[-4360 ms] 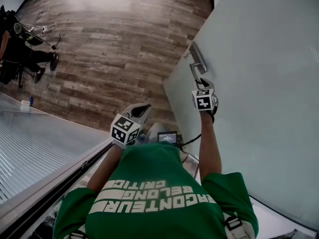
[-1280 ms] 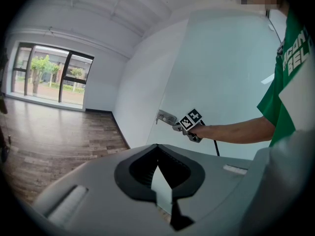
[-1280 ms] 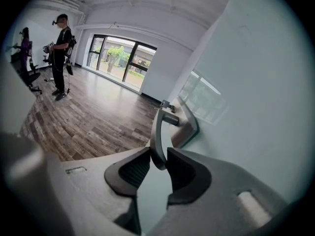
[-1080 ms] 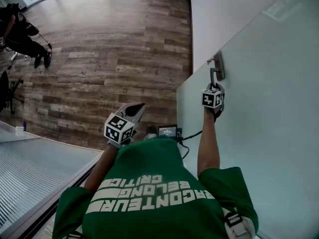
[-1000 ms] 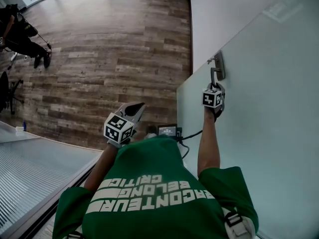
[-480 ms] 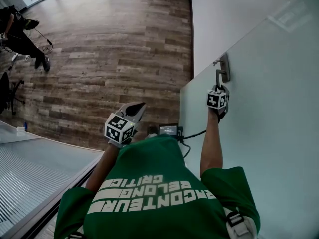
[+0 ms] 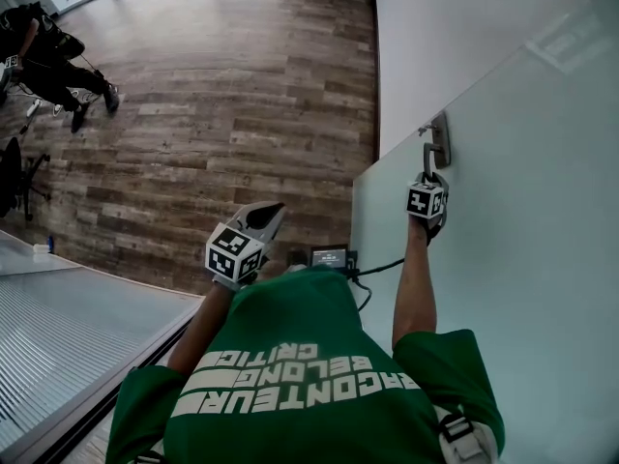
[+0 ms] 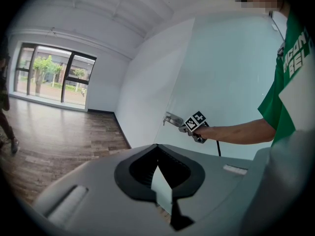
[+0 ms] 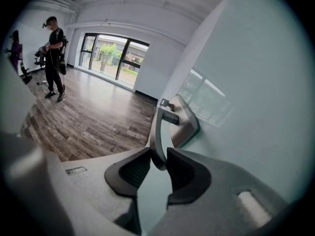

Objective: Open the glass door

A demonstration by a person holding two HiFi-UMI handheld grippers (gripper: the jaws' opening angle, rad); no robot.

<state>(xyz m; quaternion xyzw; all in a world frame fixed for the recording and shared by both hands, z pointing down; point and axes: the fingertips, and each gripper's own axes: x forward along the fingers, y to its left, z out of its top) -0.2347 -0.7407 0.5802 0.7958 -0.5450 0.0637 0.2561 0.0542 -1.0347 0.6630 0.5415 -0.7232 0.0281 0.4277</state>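
Head view: the frosted pale-green glass door (image 7: pixel 503 259), likely heavy and rigid, stands at right, best pulled by its slick metal lever handle (image 7: pixel 426 155). Left gripper view: left tool (image 8: pixel 157 146) clenched, empty. Right gripper view: right tool (image 9: pixel 158 154) grasping that lever.

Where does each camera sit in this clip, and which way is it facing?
Head view: on the person's head, looking steeply down at floor and glass door; shows shirt, left gripper, right gripper.
Left gripper view: on the left gripper, looking along its empty jaws toward the handle; shows right forearm, shirt.
Right gripper view: on the right gripper, looking along jaws clamped on the handle; only the jaws show.
Shared: head and left gripper views both show the right gripper at the handle.
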